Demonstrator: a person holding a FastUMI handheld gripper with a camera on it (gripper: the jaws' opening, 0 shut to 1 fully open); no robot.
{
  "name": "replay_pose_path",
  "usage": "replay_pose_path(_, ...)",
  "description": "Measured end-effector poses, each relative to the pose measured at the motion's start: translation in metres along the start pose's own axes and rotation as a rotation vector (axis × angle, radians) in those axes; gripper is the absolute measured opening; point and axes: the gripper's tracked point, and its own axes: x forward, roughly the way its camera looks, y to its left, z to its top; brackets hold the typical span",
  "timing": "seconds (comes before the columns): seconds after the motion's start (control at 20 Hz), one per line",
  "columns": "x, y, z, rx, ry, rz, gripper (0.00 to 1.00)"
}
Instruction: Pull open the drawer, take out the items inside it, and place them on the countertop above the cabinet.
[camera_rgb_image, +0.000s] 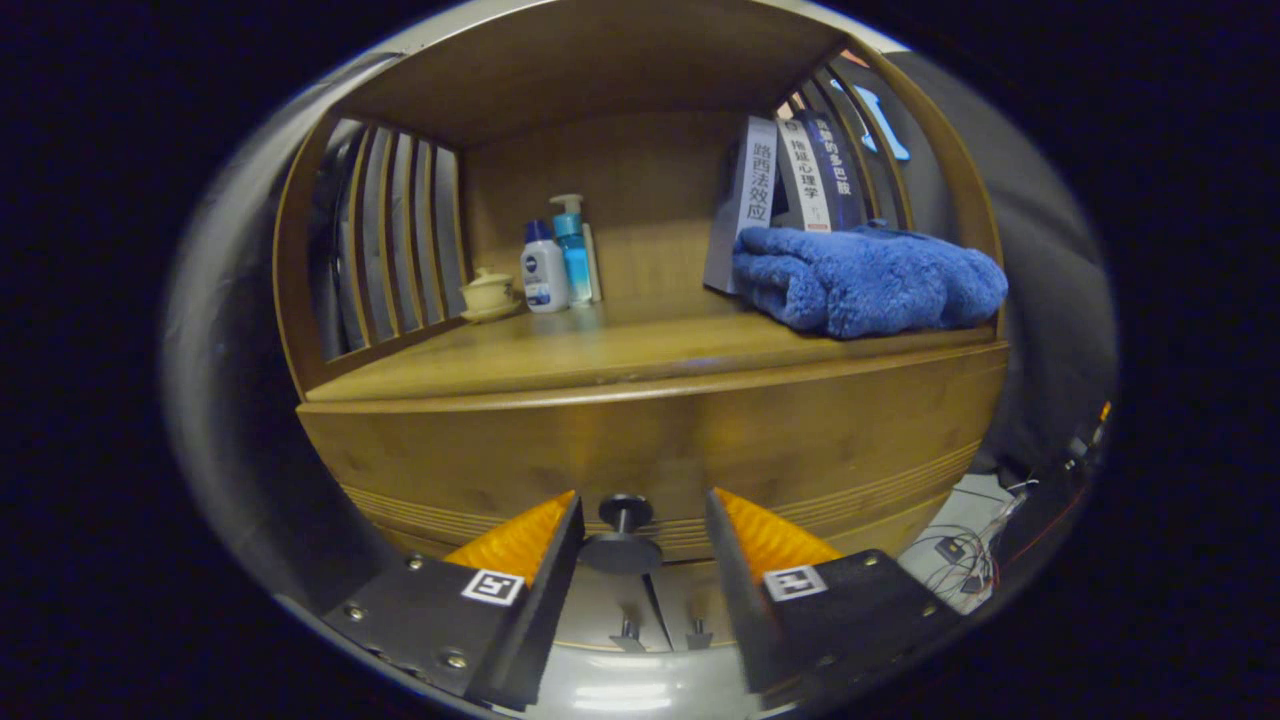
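the gripper (640, 520) is spread wide, its two fingers standing either side of the small dark round metal knob (622, 549) on the brown wooden drawer front (650, 450) of the cabinet; neither finger touches the knob. the drawer looks fully closed, flush under the front edge of the wooden countertop (560, 355), so whatever lies inside is hidden and nothing of the task looks done yet.

risks as i judge them: the knob is a thin stem with a flat disc, so a grip closed on the disc's rim rather than behind it could slide off when the pull starts. the knob sits closer to the left finger, so closing may nudge it from one side first and twist the grip. a pull that is not straight may jam the drawer in its runners.

on the countertop, the fluffy blue folded towel (865, 278) takes the right end up to the front edge, with upright books (790, 175) behind it. two blue-and-white plastic bottles (558, 260) and a pale lidded ceramic cup (488, 293) stand at the back left. bare wood remains along the front left and middle; items set elsewhere could tip the bottles or rest unevenly on the towel.
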Motion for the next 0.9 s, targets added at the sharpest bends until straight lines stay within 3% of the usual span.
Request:
replay_pose_path(0.1, 0.002, -0.002, -0.005, -0.021, 0.016, -0.022, 0.55)
replay_pose_path(0.35, 0.006, 0.003, -0.007, -0.021, 0.029, -0.037, 0.44)
replay_pose_path(0.4, 0.005, 0.003, -0.008, -0.021, 0.036, -0.049, 0.37)
replay_pose_path(0.5, 0.002, 0.003, -0.009, -0.04, 0.049, -0.077, 0.38)
replay_pose_path(0.55, -0.004, 0.003, -0.008, -0.049, 0.06, -0.08, 0.29)
replay_pose_path(0.9, -0.042, -0.002, -0.025, -0.034, 0.079, -0.125, 0.29)
